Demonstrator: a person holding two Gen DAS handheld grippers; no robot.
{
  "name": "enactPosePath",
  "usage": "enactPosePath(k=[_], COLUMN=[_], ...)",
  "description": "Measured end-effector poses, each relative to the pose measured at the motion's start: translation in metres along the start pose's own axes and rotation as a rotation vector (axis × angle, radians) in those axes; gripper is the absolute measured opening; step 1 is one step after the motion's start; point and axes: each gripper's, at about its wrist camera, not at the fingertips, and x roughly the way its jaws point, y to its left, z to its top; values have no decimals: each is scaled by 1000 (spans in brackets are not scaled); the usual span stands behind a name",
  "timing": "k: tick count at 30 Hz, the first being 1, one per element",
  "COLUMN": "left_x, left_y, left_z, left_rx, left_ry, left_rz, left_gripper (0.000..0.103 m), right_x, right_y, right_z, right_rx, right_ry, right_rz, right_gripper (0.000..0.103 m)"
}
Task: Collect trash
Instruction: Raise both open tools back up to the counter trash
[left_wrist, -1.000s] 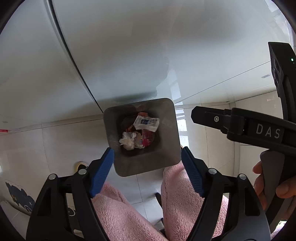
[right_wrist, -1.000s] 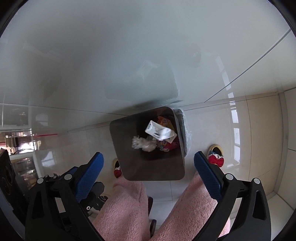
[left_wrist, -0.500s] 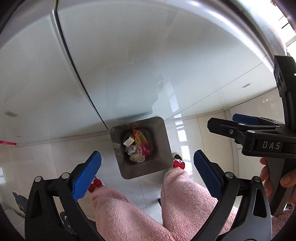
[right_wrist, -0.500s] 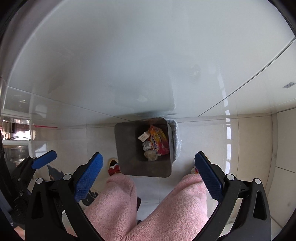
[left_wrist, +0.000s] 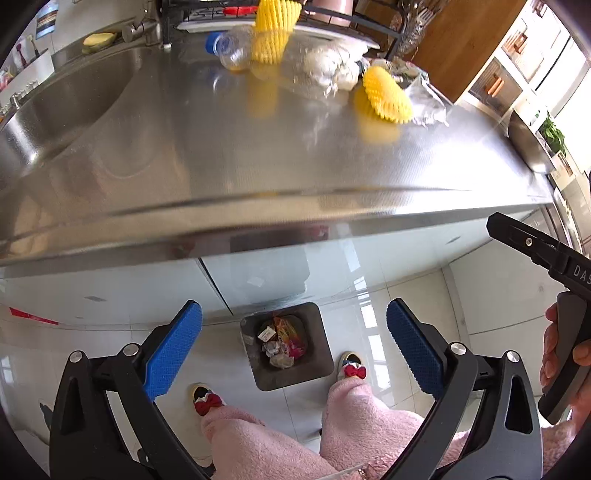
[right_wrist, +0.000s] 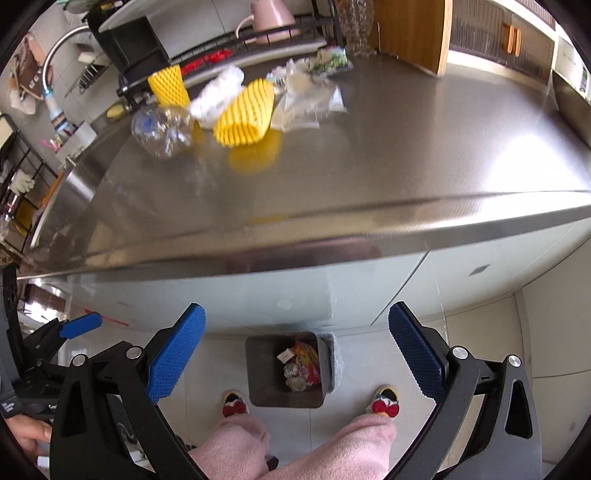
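Both grippers have risen: a second ago only the cabinet front and bin filled the views, now the steel counter (left_wrist: 295, 155) spans the upper half. The left gripper (left_wrist: 293, 345) stands released, its jaws having just widened with nothing between them; the right gripper (right_wrist: 295, 349) gapes empty too. The bin (left_wrist: 286, 345), lower centre, holds wrappers. On the counter's far side lie yellow foam nets (right_wrist: 243, 114), a clear bottle (right_wrist: 162, 129) and plastic bags (right_wrist: 306, 99). "DAS" reads at the right edge.

Brushed, glossy steel countertop (left_wrist: 258, 155) carries clear plastic bottle (right_wrist: 162, 129) and yellow foam netting (right_wrist: 243, 114) at twelve o'clock; fluffy pink trousers (right_wrist: 236, 446) over shiny floor tiles (right_wrist: 535, 332).
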Motion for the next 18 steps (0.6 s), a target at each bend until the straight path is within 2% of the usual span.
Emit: enactPosePath(k=[6,15,18], left_x=[-40,-43,-40], left_y=[-6,-5,-5], left_z=[47,113,134], left_rx=[10,21,7], left_ry=[-99,-172,-184], left_rz=[38,116,134], left_gripper=[95,95,95], right_x=[-19,-4,5], right_y=[1,1,-1], right_z=[38,81,96], right_rx=[7,-14,-22], right_ry=[-96,-116,-117], right_rz=[2,-16,-18], right_gripper=[100,100,93])
